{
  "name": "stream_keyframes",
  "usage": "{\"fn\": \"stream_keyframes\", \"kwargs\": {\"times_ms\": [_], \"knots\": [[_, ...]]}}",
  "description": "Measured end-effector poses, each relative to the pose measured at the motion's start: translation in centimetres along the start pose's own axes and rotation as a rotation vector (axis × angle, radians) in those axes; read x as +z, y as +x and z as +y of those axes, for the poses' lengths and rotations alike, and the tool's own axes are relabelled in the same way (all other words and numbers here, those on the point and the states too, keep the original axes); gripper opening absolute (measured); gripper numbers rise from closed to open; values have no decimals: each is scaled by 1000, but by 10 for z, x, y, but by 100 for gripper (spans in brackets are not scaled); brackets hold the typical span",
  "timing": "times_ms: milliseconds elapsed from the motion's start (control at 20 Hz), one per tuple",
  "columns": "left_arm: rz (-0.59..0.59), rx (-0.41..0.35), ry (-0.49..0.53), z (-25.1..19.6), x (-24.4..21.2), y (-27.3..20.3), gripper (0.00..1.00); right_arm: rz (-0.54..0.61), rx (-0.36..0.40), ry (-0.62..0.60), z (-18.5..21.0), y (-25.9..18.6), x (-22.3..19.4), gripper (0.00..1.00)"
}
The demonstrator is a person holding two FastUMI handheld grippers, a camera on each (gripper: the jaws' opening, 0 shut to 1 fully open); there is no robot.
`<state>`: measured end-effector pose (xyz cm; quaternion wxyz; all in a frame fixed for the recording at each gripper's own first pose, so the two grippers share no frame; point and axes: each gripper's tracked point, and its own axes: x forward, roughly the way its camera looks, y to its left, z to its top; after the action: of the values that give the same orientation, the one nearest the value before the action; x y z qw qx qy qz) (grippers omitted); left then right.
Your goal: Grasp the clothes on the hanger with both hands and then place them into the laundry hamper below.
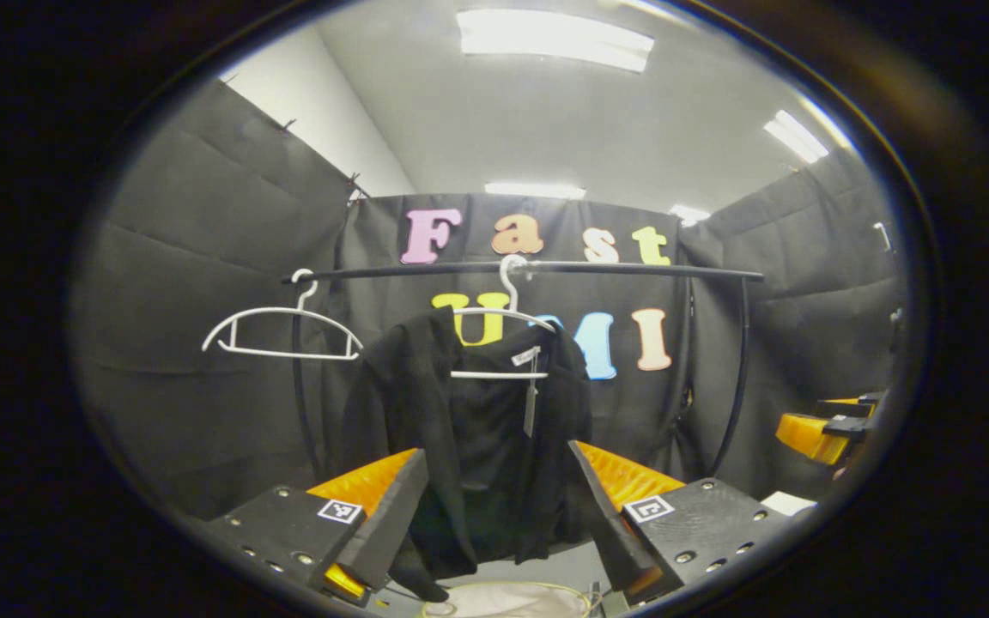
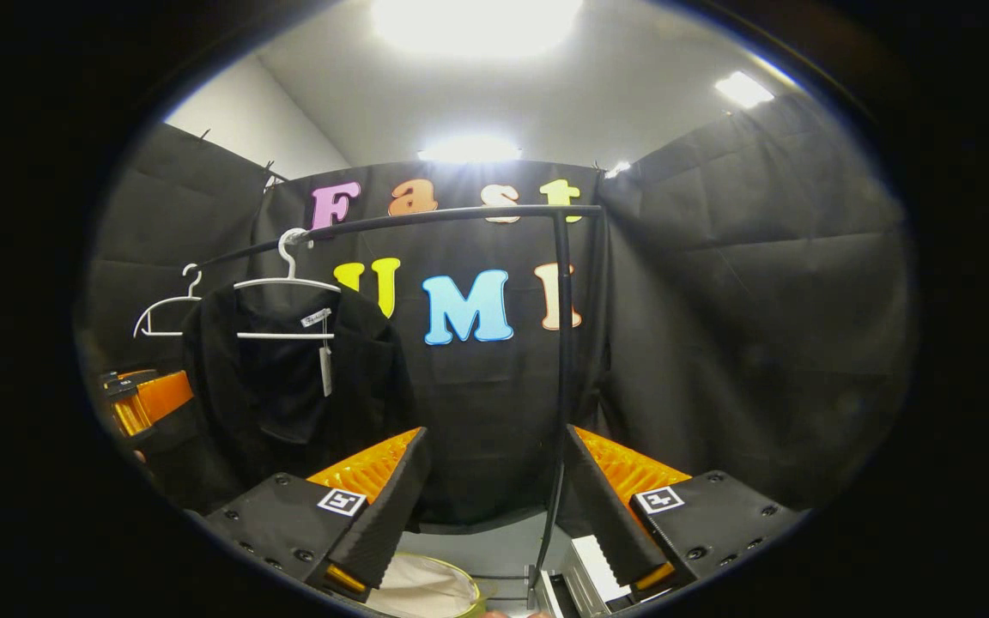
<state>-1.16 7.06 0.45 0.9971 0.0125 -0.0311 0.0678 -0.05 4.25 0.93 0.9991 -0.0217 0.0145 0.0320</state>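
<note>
I see the black garment (image 1: 477, 429) hanging on a white hanger (image 1: 503, 330) from the rail (image 1: 546, 268), above the hamper's pale rim (image 2: 421, 588), with my left gripper (image 1: 494, 536) and right gripper (image 2: 490, 532) both spread wide, fingers holding nothing.

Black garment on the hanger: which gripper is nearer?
Left. The left gripper faces the black garment head-on, open, not touching. The right gripper is open, off to the garment's right, aimed at the rack post.

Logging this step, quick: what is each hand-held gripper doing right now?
Left hand-held gripper: open, holding nothing, facing the black garment.
Right hand-held gripper: open, holding nothing.
</note>
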Motion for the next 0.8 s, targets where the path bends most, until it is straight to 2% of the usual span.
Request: {"fn": "stream_keyframes", "kwargs": {"times_ms": [150,200,250,350,550,650,700,750,800], "knots": [[-27,20,12,-1,8,3,94,12,-10,-17,-5,1,-7,98],[-20,24,9,-2,8,6,94,24,-5,-12,-3,4,-11,93],[-13,24,4,-3,8,8,94,30,0,-3,0,8,-13,98],[1,17,7,-7,6,10,94,40,24,19,9,21,-16,98],[39,54,79,-1,-1,13,94,51,125,41,44,56,-20,98],[64,85,79,1,-6,16,94,67,188,42,66,77,-23,98],[71,98,71,1,-7,19,94,67,216,41,75,85,-22,94],[79,113,66,5,-9,24,94,69,245,43,84,94,-22,94],[92,132,64,9,-11,29,94,77,274,45,94,100,-23,98]]}}
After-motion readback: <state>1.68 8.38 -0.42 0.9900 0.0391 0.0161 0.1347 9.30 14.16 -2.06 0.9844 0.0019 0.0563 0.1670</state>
